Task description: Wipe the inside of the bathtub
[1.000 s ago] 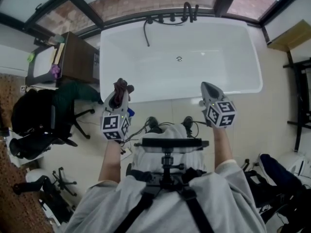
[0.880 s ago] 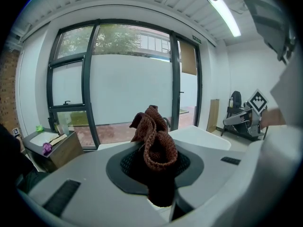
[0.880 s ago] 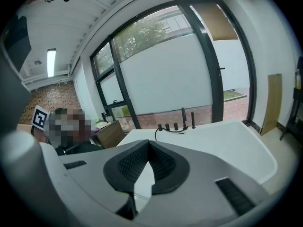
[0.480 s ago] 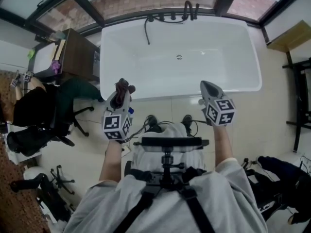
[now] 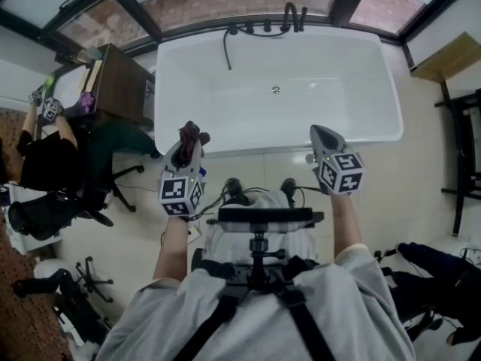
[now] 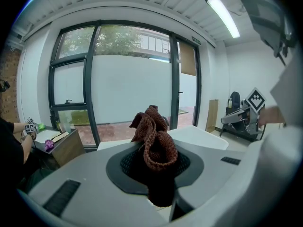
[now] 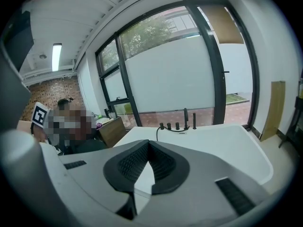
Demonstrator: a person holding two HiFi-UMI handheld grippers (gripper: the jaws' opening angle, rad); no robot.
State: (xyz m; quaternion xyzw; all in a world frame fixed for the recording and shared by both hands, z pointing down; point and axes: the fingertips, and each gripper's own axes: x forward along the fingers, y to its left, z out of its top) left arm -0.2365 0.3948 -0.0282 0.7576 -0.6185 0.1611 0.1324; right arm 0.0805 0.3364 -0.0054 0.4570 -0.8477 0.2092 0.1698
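Note:
A white bathtub (image 5: 391, 89) lies across the floor ahead of me, with black taps and a hose (image 5: 264, 28) on its far rim and a drain (image 5: 276, 90) in its bottom. My left gripper (image 5: 186, 144) hovers just short of the near rim and is shut on a bunched brown knitted cloth (image 5: 189, 133). In the left gripper view the cloth (image 6: 154, 131) sticks up out of the left gripper (image 6: 152, 161). My right gripper (image 5: 320, 133) hangs level with it, also short of the rim. It is shut with nothing in it, and the right gripper (image 7: 148, 146) looks over the bathtub (image 7: 227, 148).
A dark wooden desk (image 5: 120, 89) stands at the tub's left end. Beside it sits a person in black (image 5: 41, 160) near office chairs. A black rack (image 5: 462, 156) and a cardboard box (image 5: 451, 55) are at the right. Tall windows run behind the tub.
Both grippers have stayed nearly still in front of the tub. The person at the left has come further into view and raised an arm toward the desk.

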